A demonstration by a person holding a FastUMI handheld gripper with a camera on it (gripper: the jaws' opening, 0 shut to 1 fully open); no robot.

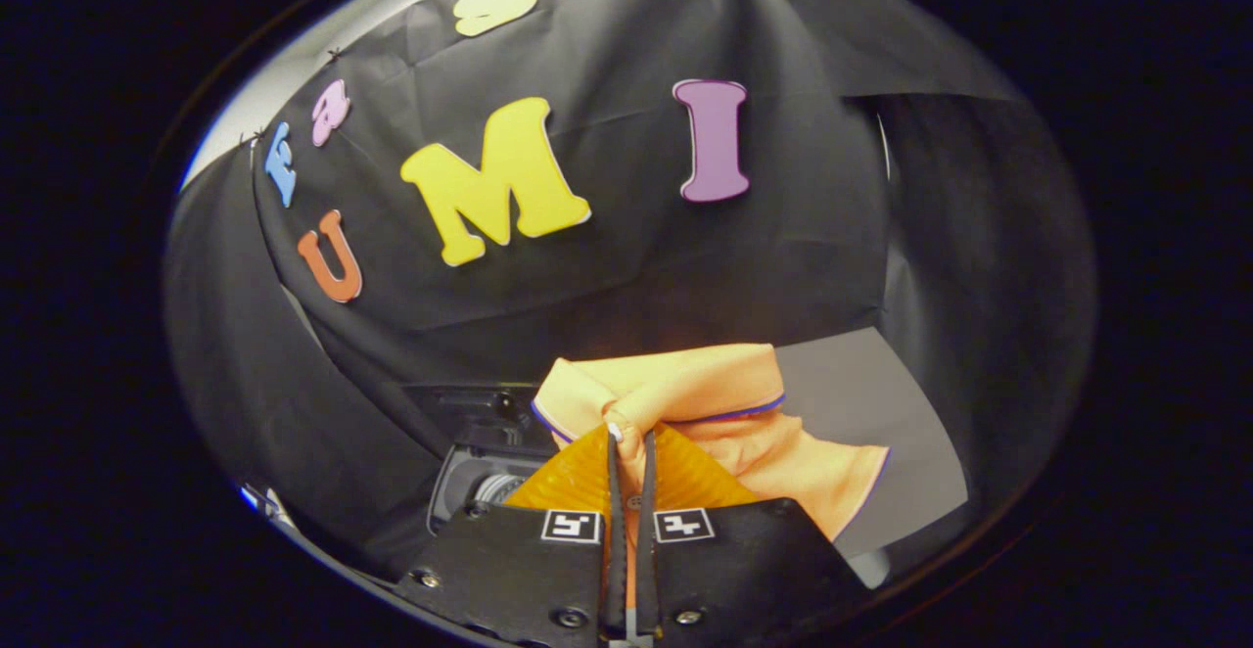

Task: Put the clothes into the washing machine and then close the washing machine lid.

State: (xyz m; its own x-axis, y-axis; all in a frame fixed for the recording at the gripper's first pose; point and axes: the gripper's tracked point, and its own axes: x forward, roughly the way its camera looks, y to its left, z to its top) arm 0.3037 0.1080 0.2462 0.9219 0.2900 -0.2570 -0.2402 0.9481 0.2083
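The orange garment (705,413), trimmed with a dark blue edge line, hangs bunched at the tips of the tongs (631,436). Both fingers (614,491) are drawn narrow and pinch a fold of the fabric between them. Left of the fingers and below the garment sits the dark washing machine (480,477). A grey counter (871,413) lies beyond the garment.

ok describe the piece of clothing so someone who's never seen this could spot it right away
Start at the black cloth wall, then drop to the gripper below it. Bunched between the two closed fingers hangs the orange garment, draped ahead of them over a grey surface, beside the dark machine. It is the one soft, bright orange thing, edged with a thin dark blue line.
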